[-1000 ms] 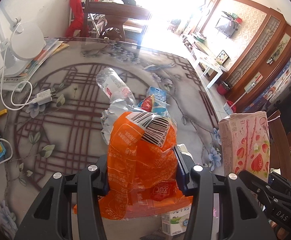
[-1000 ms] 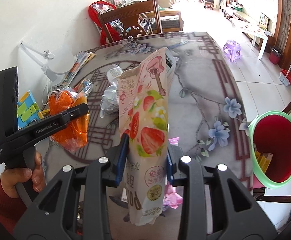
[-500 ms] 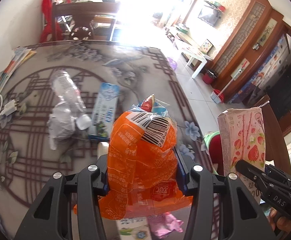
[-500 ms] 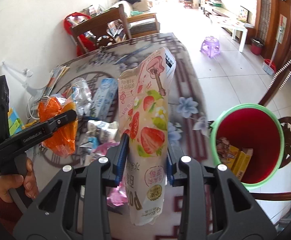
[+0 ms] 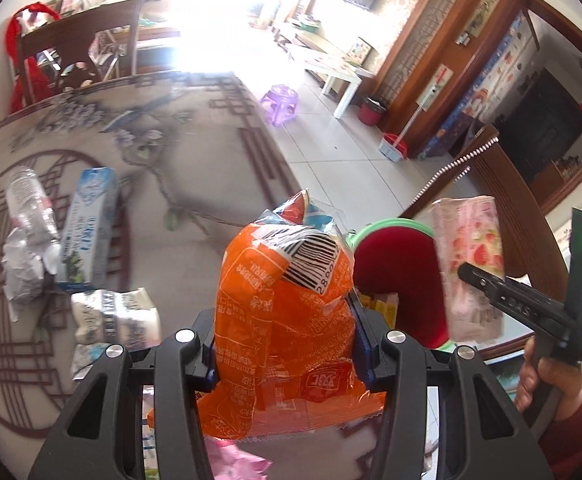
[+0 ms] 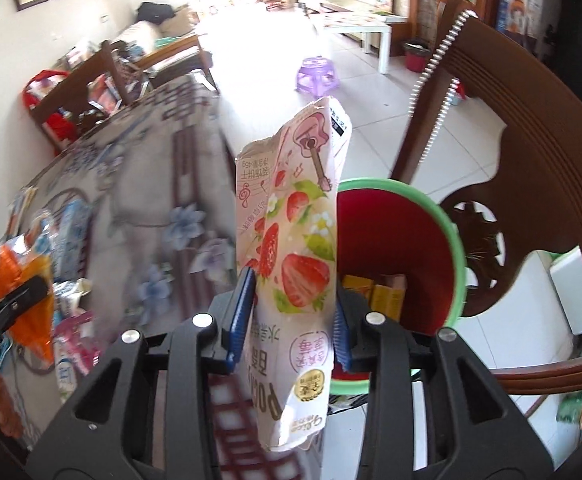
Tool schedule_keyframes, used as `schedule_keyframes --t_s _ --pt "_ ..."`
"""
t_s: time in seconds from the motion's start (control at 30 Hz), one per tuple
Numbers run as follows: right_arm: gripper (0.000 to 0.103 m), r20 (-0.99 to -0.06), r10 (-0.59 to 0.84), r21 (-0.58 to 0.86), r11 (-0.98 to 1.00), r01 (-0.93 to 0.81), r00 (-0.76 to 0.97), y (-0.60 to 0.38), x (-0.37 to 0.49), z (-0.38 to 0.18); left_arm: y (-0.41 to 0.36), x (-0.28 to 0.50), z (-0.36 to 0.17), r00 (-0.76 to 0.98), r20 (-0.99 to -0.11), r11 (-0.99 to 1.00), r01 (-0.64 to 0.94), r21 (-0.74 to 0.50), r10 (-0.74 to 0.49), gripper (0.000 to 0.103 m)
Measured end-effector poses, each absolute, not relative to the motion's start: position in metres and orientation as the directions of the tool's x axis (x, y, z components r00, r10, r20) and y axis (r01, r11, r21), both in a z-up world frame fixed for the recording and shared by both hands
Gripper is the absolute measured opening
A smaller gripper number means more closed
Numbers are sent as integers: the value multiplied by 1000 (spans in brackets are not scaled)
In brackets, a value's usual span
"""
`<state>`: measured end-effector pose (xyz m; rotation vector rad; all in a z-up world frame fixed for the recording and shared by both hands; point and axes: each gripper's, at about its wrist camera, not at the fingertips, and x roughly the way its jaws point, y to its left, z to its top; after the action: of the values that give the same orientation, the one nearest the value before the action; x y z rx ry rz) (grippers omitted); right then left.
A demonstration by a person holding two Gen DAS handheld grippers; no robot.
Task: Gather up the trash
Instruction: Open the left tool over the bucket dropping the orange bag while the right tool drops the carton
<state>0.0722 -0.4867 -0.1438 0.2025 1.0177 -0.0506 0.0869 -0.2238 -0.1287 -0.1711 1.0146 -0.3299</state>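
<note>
My left gripper point(image 5: 285, 316) is shut on an orange snack wrapper point(image 5: 283, 320) with a barcode, held over the table's right edge. My right gripper point(image 6: 291, 304) is shut on a pink strawberry snack packet point(image 6: 295, 248), held just left of the bin's rim; the packet also shows in the left wrist view point(image 5: 469, 264). The red bin with a green rim point(image 6: 443, 216) stands on the floor beside the table, with yellow boxes point(image 6: 375, 292) inside. It also shows in the left wrist view point(image 5: 395, 264).
On the patterned table point(image 5: 179, 168) lie a crushed clear bottle point(image 5: 27, 200), a blue-white carton point(image 5: 87, 224), crumpled foil point(image 5: 21, 264), a silver wrapper point(image 5: 115, 316) and pink wrappers point(image 6: 75, 336). A wooden chair point(image 6: 531, 184) stands right behind the bin.
Both grippers have swung right with their loads, from over the table toward its edge. The bin is now close in front of both, and the strawberry packet is next to its rim.
</note>
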Motion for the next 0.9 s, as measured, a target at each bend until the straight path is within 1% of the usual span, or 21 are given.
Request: schedule_keyframes --t_s 0.07,0.1,0.3,0.53,0.6,0.63,0.67,0.77,0.9 --pt "60 -848 18 130 976 176 530 -500 73 -148 -239 92 -130 469 -805 930 224 -290 -364 46" --pt "62 -842 -1 127 972 200 540 -507 72 -147 -249 95 -131 459 -804 924 248 -293 -378 46" --pt "66 -820 -39 138 955 264 571 -530 59 -141 -311 118 -135 404 -790 870 384 -310 -460 46" --pt "69 -807 -120 116 928 354 578 -557 33 -129 -378 138 -143 337 -791 810 495 -313 -511 47" --pt "69 -808 -137 112 919 378 573 -565 26 -127 -393 141 -147 321 -793 796 521 -308 -518 52" --pt "69 -808 -143 112 915 387 571 -568 24 -126 -399 143 -149 315 -794 791 530 -306 -519 60" --pt "69 -807 -153 109 911 398 570 -571 21 -125 -405 143 -150 317 -799 793 532 -296 -511 71" --pt "70 -805 -169 100 906 412 569 -573 15 -121 -400 143 -149 326 -793 799 517 -307 -515 74" --pt "71 -801 -158 99 915 390 577 -562 14 -119 -366 135 -141 355 -791 829 463 -313 -498 74"
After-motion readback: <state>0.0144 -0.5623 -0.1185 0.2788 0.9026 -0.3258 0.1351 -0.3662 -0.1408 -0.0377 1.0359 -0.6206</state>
